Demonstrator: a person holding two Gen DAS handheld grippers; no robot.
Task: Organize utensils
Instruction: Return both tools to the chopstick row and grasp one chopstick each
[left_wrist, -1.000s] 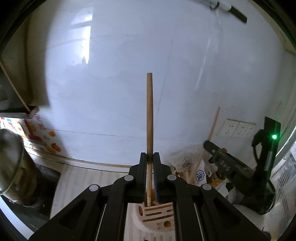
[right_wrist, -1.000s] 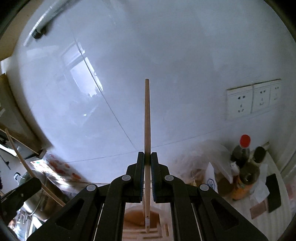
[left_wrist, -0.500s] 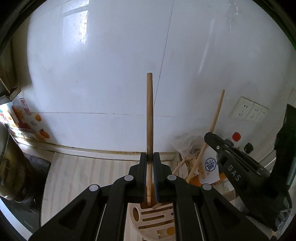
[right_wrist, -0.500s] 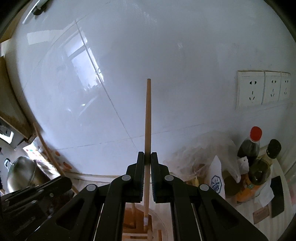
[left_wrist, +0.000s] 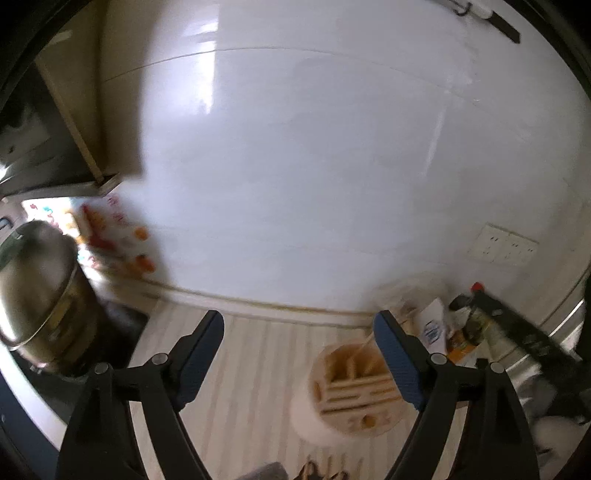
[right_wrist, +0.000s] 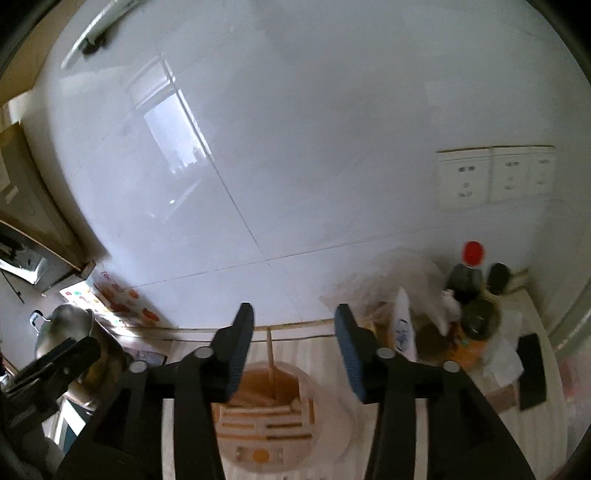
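Both grippers stand with their jaws spread wide and nothing between the blue pads.

In the left wrist view, the left gripper (left_wrist: 299, 354) hangs over the pale striped countertop (left_wrist: 255, 354). The round utensil holder (left_wrist: 351, 391), with its slotted wooden top and white body, sits low and to the right, partly behind the right-hand finger; the gap between the fingers shows only bare counter. 1 wooden chopstick (left_wrist: 360, 347) leans out of the holder's open compartment, its upper end passing behind the finger. The picture is blurred. A steel pot (left_wrist: 37, 295) stands at the far left, and the right gripper's dark body crosses the right edge.

In the right wrist view, the right gripper (right_wrist: 294, 356) is just above the utensil holder (right_wrist: 266, 417), which lies centred below and between the fingers. A wooden chopstick (right_wrist: 271, 360) stands nearly upright in the holder's rear open compartment, in the gap between the 2 fingers and touching neither. Whether more sticks lie in that compartment is too blurred to tell.

To the right sit a dark sauce bottle (right_wrist: 466, 275) with a red cap, other bottles and a plastic bag (right_wrist: 402, 280); a wall socket panel (right_wrist: 495, 177) is above them. The left gripper (right_wrist: 55, 360) shows at the lower left, in front of the steel pot (right_wrist: 64, 325).
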